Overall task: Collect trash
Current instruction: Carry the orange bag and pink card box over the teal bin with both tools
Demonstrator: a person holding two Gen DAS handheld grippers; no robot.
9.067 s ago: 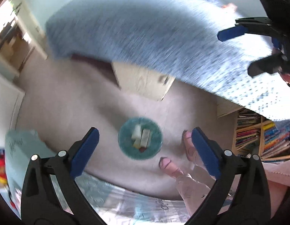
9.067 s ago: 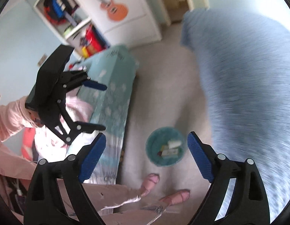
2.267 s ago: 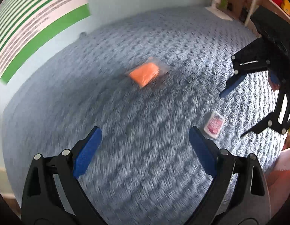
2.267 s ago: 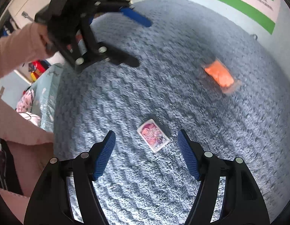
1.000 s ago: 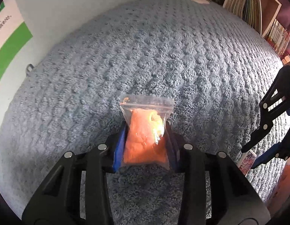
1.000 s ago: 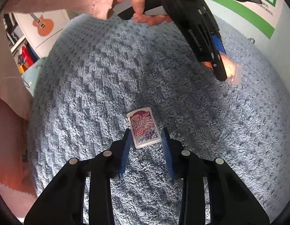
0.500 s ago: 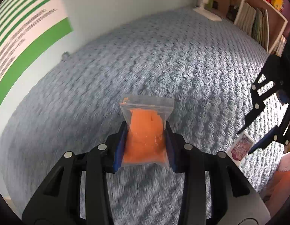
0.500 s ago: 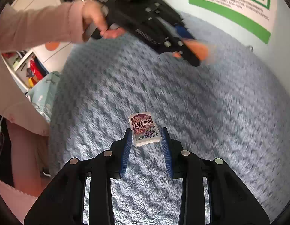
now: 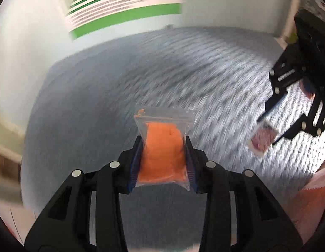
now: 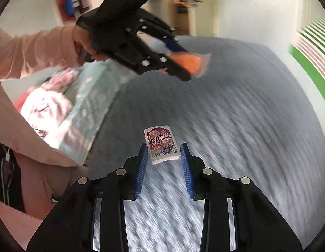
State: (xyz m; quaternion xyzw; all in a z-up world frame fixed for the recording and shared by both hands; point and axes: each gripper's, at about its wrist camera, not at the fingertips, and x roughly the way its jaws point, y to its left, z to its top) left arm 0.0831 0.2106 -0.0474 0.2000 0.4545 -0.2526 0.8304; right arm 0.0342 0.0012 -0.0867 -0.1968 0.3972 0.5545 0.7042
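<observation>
- Left wrist view: my left gripper point(image 9: 163, 159) has its jaws pinching the orange bag point(image 9: 163, 157) at lower centre. A second ago the bag lay on the blue blanket point(image 9: 124, 79); now it is lifted clear, and the blanket streaks with motion blur below it.
- In the same view, at the right edge, my right gripper point(image 9: 273, 126) carries the pink packet point(image 9: 261, 139), so both pieces are off the bed.
- Right wrist view: the right gripper point(image 10: 163, 159) has its jaws pressed onto the sides of the packet point(image 10: 162, 143), which sticks forward at centre frame with its printed face up.
- At upper centre, the left gripper point(image 10: 179, 63) crosses the frame with the bag point(image 10: 189, 63) in its jaws. The wall poster point(image 10: 309, 48) has slid to the right edge, so I judge I am swinging away from the bed.
- Both pickups look done; next I would carry both to the bin, which is not in view now.
</observation>
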